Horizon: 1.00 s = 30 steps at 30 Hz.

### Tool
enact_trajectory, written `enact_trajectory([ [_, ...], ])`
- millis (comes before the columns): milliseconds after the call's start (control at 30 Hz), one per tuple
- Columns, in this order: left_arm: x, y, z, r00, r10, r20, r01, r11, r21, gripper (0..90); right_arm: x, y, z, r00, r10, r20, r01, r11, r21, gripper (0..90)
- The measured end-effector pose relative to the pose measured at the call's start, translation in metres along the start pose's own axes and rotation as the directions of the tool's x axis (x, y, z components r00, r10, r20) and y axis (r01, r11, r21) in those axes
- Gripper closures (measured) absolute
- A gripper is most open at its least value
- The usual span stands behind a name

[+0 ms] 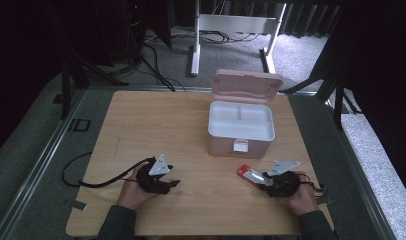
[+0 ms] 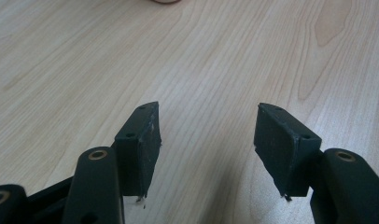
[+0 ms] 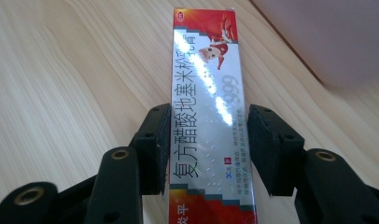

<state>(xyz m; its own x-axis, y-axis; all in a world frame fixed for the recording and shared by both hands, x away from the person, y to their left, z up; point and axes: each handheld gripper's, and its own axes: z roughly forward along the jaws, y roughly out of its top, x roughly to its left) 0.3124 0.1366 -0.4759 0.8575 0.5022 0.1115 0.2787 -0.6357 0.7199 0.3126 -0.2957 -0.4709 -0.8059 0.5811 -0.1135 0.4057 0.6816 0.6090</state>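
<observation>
Holding a long red and silver medicine carton (image 3: pixel 208 116) between my right tongs (image 1: pixel 261 179), I have it pinched across its width at the near right of the worktop (image 1: pixel 156 125), its far end pointing toward the pink box (image 1: pixel 241 131). That box sits at the far right with its lid (image 1: pixel 247 86) raised and its white tray (image 1: pixel 241 119) bare. My left tongs (image 1: pixel 167 184) rest near the left, spread with nothing between them. So the carton is gripped; by my judgement, carrying it over and placing it in the tray remains.
</observation>
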Motion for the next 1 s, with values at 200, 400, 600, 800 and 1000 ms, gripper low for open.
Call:
enact_trajectory([
  [200,-0.001,-0.002,0.001,1.0000,0.001,0.002,-0.001,0.9999,0.013,40.8,-0.015,-0.031,-0.022,0.9971,0.061,0.047,-0.061,0.998,0.002,50.8],
  [400,-0.001,-0.003,0.001,1.0000,0.001,0.003,-0.001,0.9999,0.013,40.8,-0.019,-0.036,-0.025,0.9962,0.073,0.049,-0.073,0.997,0.001,49.0],
  [600,0.000,-0.005,0.001,1.0000,-0.002,0.003,0.002,0.9998,0.019,40.5,-0.029,-0.017,-0.042,0.9903,0.125,0.062,-0.115,0.983,-0.145,40.3],
  [800,-0.001,-0.005,0.001,1.0000,-0.003,0.001,0.003,0.9999,0.016,40.5,-0.039,0.026,-0.056,0.9929,0.090,0.078,-0.072,0.974,-0.214,44.2],
  [1000,-0.001,-0.006,0.001,1.0000,-0.005,0.006,0.005,0.9999,0.015,40.5,-0.048,0.053,-0.063,0.9936,0.071,0.088,-0.045,0.963,-0.265,51.4],
])
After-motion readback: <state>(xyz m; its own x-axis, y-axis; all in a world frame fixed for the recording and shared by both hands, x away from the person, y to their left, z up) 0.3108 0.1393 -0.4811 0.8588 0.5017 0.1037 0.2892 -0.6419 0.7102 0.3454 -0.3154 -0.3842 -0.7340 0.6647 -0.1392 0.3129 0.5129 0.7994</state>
